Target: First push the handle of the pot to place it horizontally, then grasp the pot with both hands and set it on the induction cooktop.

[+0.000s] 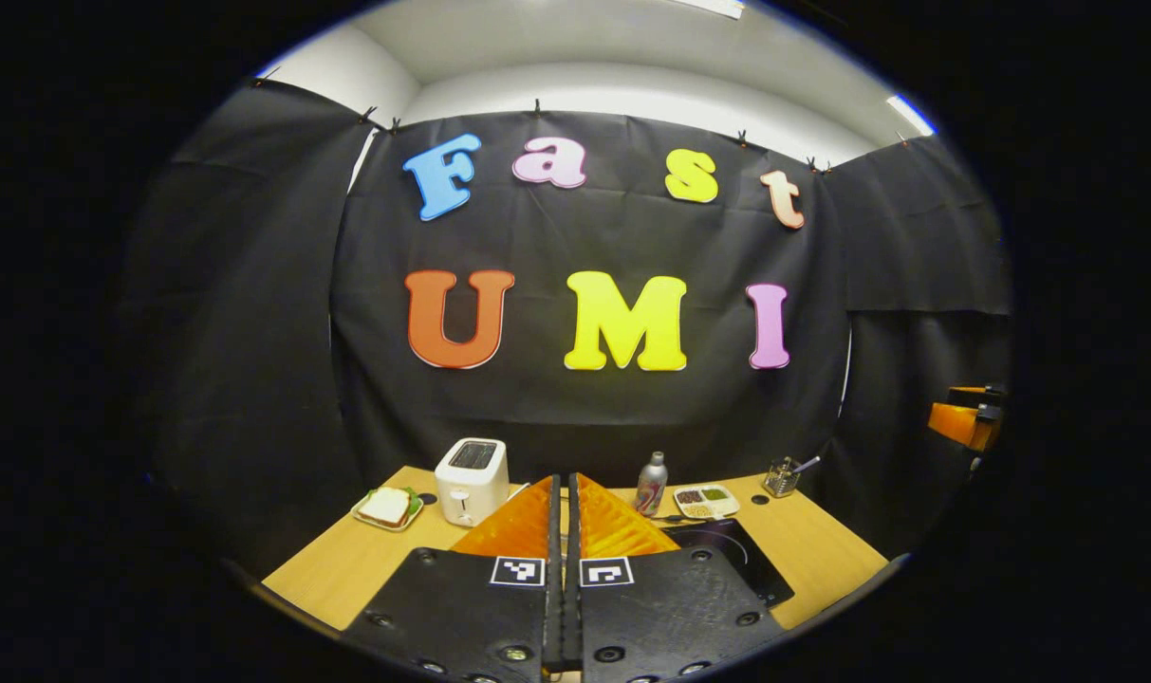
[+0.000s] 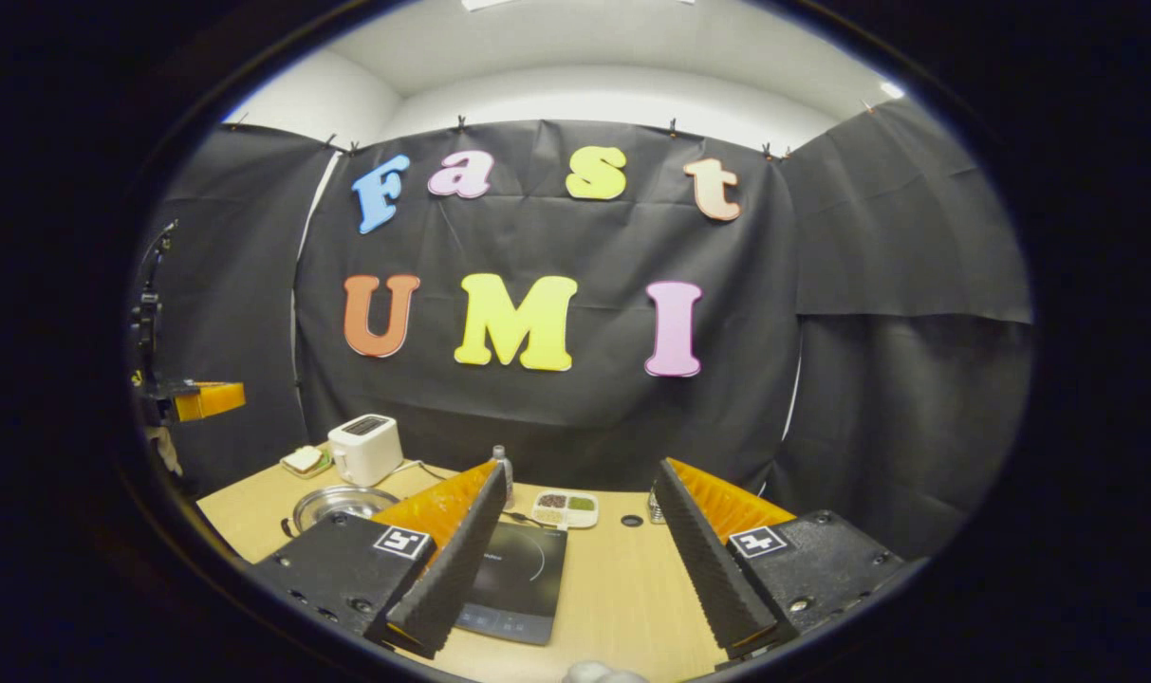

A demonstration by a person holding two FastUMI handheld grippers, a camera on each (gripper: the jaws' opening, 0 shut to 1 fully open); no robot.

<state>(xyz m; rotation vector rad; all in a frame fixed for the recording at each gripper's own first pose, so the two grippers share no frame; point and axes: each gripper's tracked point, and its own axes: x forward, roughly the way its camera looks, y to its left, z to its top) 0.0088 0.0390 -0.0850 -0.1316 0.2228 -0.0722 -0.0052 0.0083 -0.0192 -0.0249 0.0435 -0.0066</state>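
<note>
Currently the left gripper has its fingers pressed together with nothing between them, low centre of the left gripper view. The right gripper has its fingers spread wide and empty, low in the right gripper view. Both are held above the bench, touching nothing.

Between the right fingers lies the induction cooktop, near the front edge. The pot, a shallow steel one, sits at lower left of that frame, just left of the cooktop and in front of the toaster. Its handle is too small to tell which way it points.

Step in hand, judged: handle push not begun. Next move calls for lowering a gripper to the pot's handle side.

Open bench lies right of the cooktop. A bottle and snack tray crowd the back.
</note>
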